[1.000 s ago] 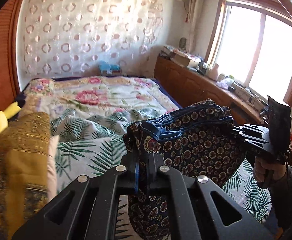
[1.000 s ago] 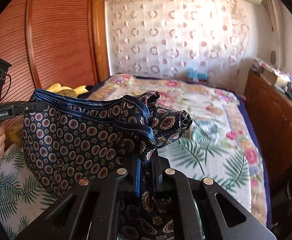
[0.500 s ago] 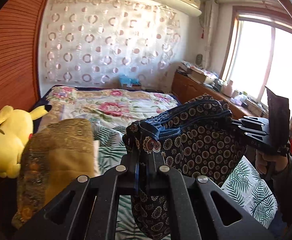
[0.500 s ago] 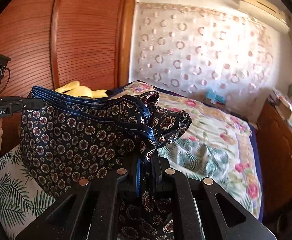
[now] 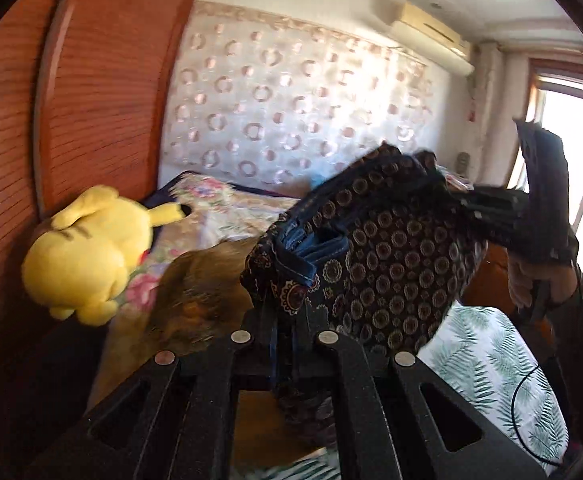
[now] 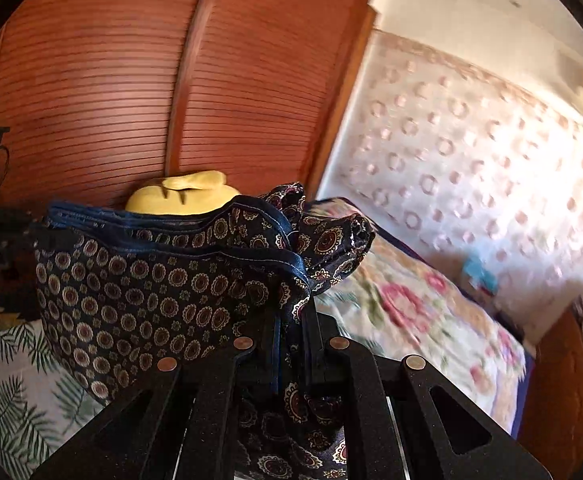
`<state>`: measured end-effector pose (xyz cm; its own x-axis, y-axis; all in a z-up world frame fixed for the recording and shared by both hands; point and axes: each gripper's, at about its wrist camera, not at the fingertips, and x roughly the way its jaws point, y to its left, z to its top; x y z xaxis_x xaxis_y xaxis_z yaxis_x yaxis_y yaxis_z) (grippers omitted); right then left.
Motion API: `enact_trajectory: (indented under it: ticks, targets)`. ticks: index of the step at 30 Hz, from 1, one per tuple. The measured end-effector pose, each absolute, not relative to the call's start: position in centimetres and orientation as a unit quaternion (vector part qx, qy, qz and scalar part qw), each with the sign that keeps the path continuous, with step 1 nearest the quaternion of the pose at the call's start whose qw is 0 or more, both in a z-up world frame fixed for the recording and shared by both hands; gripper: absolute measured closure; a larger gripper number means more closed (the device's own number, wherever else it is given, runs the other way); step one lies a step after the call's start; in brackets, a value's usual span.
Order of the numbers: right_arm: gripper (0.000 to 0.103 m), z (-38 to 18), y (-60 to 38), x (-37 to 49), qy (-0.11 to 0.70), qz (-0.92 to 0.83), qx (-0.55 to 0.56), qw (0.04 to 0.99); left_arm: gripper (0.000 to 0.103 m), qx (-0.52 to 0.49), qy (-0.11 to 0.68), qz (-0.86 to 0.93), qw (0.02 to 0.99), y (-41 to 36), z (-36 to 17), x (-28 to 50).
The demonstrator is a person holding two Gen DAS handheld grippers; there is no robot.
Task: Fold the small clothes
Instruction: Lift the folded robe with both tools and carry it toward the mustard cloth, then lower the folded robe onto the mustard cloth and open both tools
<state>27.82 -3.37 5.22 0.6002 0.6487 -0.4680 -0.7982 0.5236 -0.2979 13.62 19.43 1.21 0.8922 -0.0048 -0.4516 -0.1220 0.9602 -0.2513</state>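
A small dark navy garment (image 5: 387,264) with a round medallion print and a blue hem hangs in the air above the bed, stretched between both grippers. My left gripper (image 5: 287,320) is shut on one end of its hem. My right gripper (image 6: 291,320) is shut on the other end, where the garment (image 6: 163,292) bunches up. The right gripper also shows in the left wrist view (image 5: 487,216), the left gripper in the right wrist view (image 6: 15,236) at the far left.
A yellow plush toy (image 5: 87,252) lies at the bed's left side by the wooden slatted wardrobe (image 6: 143,80). A folded brown-gold cloth (image 5: 195,296) lies below the garment. The bed (image 6: 419,312) has a floral quilt and a palm-leaf sheet (image 5: 487,364). A wooden cabinet (image 6: 559,384) stands right.
Both grippers have swung to the left with the garment held between them, so the wardrobe and plush toy now fill more of both views. Both grips are unchanged.
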Motion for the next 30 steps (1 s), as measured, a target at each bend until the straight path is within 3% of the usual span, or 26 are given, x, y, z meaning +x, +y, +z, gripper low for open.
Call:
enact_trajectory:
  ticks: [9, 14, 15, 17, 19, 23, 30]
  targets:
    - [0.095, 2.9, 3.5, 31.1, 0.138, 0.463, -0.309, 0.819, 0.098, -0.186, 0.267, 0.082, 0.942, 23.1, -4.4, 12.4]
    - [0.092, 2.2, 3.7, 34.1, 0.159, 0.45, -0.275, 0.835, 0.098, -0.195, 0.282, 0.094, 0.935, 23.0, -6.2, 11.9]
    - [0.089, 2.2, 3.4, 34.7, 0.164, 0.449, -0.264, 0.838, 0.098, -0.198, 0.285, 0.097, 0.933, 23.0, -6.6, 11.9]
    - [0.071, 2.3, 2.6, 35.3, 0.166, 0.445, -0.249, 0.844, 0.098, -0.199, 0.288, 0.101, 0.931, 23.5, -7.0, 11.4]
    - [0.07, 2.4, 1.4, 35.8, 0.168, 0.442, -0.233, 0.85, 0.098, -0.198, 0.291, 0.103, 0.93, 23.4, -7.1, 11.4]
    - [0.054, 2.1, -1.6, 36.2, 0.17, 0.432, -0.224, 0.857, 0.098, -0.197, 0.295, 0.11, 0.928, 23.4, -7.5, 11.4]
    - [0.052, -0.7, -5.0, 35.8, 0.218, 0.449, -0.215, 0.839, 0.095, -0.19, 0.302, 0.121, 0.926, 23.2, -7.0, 11.6]
